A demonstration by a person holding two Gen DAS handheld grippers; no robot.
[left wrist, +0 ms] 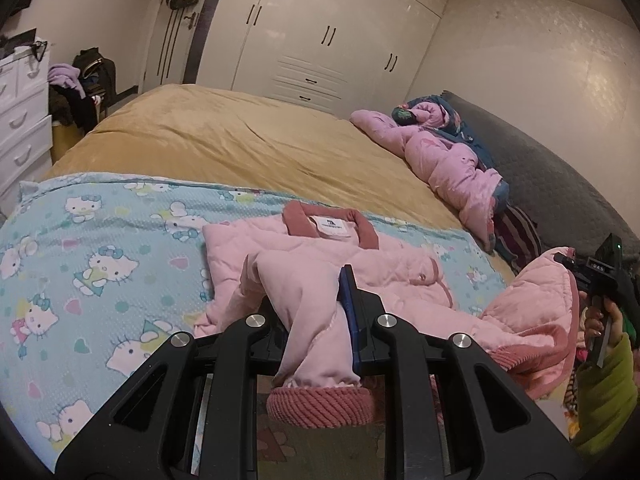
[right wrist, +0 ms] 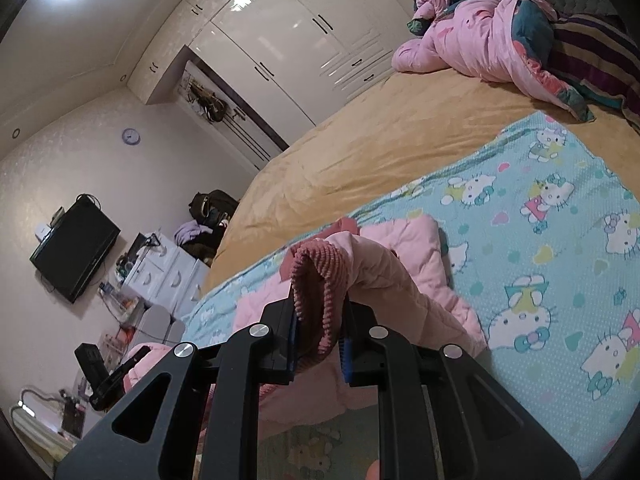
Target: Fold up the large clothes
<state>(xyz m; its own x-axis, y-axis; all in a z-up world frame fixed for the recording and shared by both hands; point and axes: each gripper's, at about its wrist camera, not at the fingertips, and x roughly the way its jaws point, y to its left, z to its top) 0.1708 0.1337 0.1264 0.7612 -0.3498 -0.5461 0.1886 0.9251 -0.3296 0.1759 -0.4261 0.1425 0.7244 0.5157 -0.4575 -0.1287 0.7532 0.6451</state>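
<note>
A pink quilted jacket (left wrist: 320, 256) with a darker pink collar and ribbed cuffs lies on the Hello Kitty sheet (left wrist: 80, 264) at the near edge of the bed. My left gripper (left wrist: 312, 304) is shut on one sleeve just above its ribbed cuff (left wrist: 320, 404), which hangs toward the camera. My right gripper (right wrist: 320, 320) is shut on the other sleeve at its ribbed cuff (right wrist: 316, 292), lifted above the sheet (right wrist: 560, 240). The right gripper also shows in the left wrist view (left wrist: 600, 280), at the right with the raised sleeve. The left gripper shows in the right wrist view (right wrist: 108, 376).
A tan blanket (left wrist: 224, 136) covers the far bed. A bundled pink and blue quilt (left wrist: 448, 152) and a striped pillow (left wrist: 516, 228) lie by the grey headboard (left wrist: 560, 184). White wardrobes (left wrist: 328, 32), a white drawer unit (left wrist: 24, 112) and a wall television (right wrist: 76, 252) surround the bed.
</note>
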